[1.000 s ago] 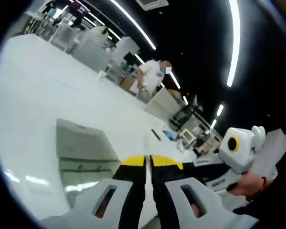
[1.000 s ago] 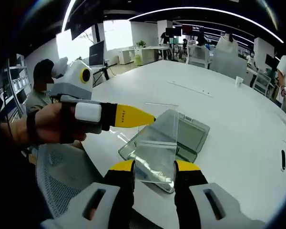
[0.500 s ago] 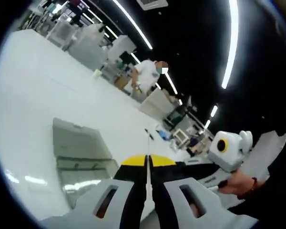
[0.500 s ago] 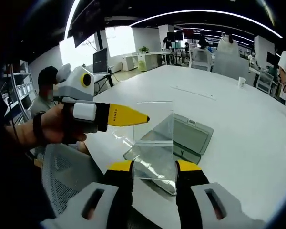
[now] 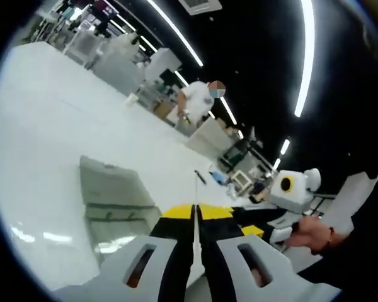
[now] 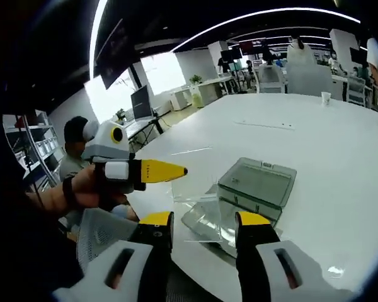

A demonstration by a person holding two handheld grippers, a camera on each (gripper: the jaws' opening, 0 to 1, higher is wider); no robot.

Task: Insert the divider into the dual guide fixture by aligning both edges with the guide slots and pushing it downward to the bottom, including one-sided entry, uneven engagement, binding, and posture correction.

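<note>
Right gripper view: the right gripper (image 6: 196, 220) has its yellow-tipped jaws spread apart w/ a clear divider (image 6: 198, 195) between them, near flat and seen almost edge-on; whether the jaws touch its edges can't be told. Left gripper (image 6: 176, 170) comes in from the left of this view, held in a person's hand (image 6: 82, 189), its yellow jaws pressed together at the sheet's far edge, apparently pinching it. Just beyond, the dual guide fixture (image 6: 255, 185), a clear grey-green box, sits on the white table (image 6: 340, 176) near its front edge, w/ a clear plate (image 6: 205, 217) lying flat at its base. A seated person (image 6: 75, 148) is at the left, by shelving; a paper cup (image 6: 326, 98) stands far back on the table.

Left gripper view: the left gripper (image 5: 195, 211) shows both jaws closed w/ a thin bright sheet edge between the tips. The fixture (image 5: 113, 198) lies left of the jaws on the table (image 5: 44, 145). Right gripper (image 5: 255, 223) enters from the right, a hand (image 5: 312, 229) round its handle. A person in white (image 5: 198, 100) stands in the background among desks. The divider is above the table, not in the fixture's slots.
</note>
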